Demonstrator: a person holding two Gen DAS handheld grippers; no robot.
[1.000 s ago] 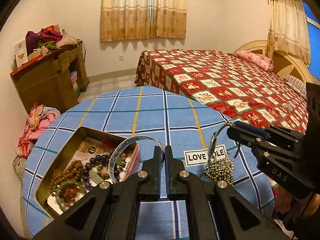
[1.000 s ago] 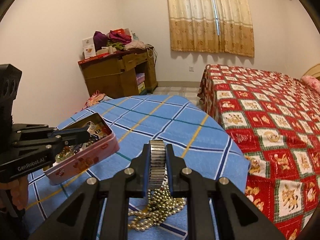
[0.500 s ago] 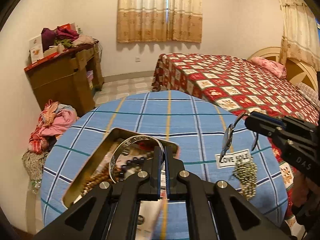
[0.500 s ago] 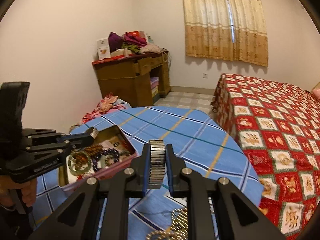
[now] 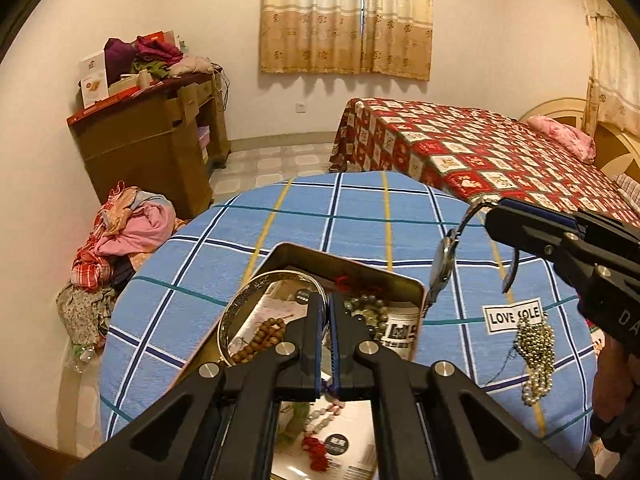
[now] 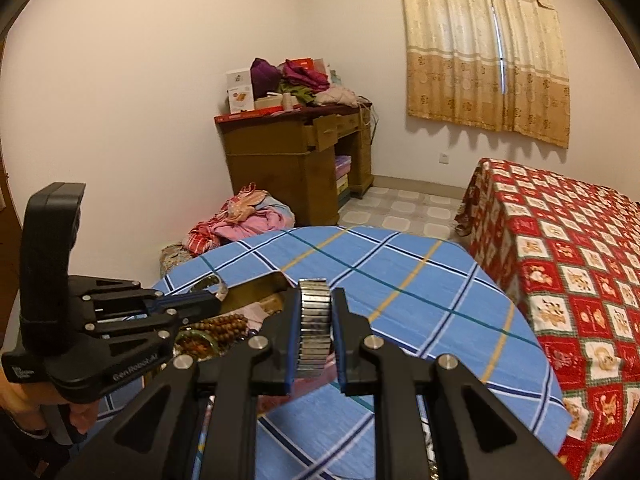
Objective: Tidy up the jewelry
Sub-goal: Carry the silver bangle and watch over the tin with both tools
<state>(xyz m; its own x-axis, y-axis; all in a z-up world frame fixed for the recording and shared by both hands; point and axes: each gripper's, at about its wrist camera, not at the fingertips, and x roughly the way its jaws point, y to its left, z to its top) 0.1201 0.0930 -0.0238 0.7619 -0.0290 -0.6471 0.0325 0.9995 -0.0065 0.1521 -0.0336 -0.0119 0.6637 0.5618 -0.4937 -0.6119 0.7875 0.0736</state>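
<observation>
My left gripper (image 5: 328, 300) is shut on the rim of a silver bangle (image 5: 240, 300), which hangs over the open gold tin (image 5: 352, 264). The tin holds a brown bead bracelet (image 5: 260, 338) and other beads. My right gripper (image 6: 315, 296) is shut on the stretch band of a metal watch (image 6: 315, 328). In the left wrist view the watch (image 5: 442, 264) dangles from the right gripper (image 5: 494, 210) just right of the tin. The right wrist view shows the left gripper (image 6: 218, 300) with the bangle (image 6: 216, 282) above the tin (image 6: 276, 280).
A pile of pearl and gold bead necklaces (image 5: 534, 344) lies by a "LOVE SOLE" label (image 5: 512, 314) on the round blue plaid table (image 5: 360, 208). A bed (image 5: 500, 152) stands right of the table, a wooden desk (image 5: 152, 148) and a clothes heap (image 5: 128, 232) left.
Both grippers have moved left over the table. The bangle now hangs over the tin. The watch has been carried away from the bead pile to the tin's right edge.
</observation>
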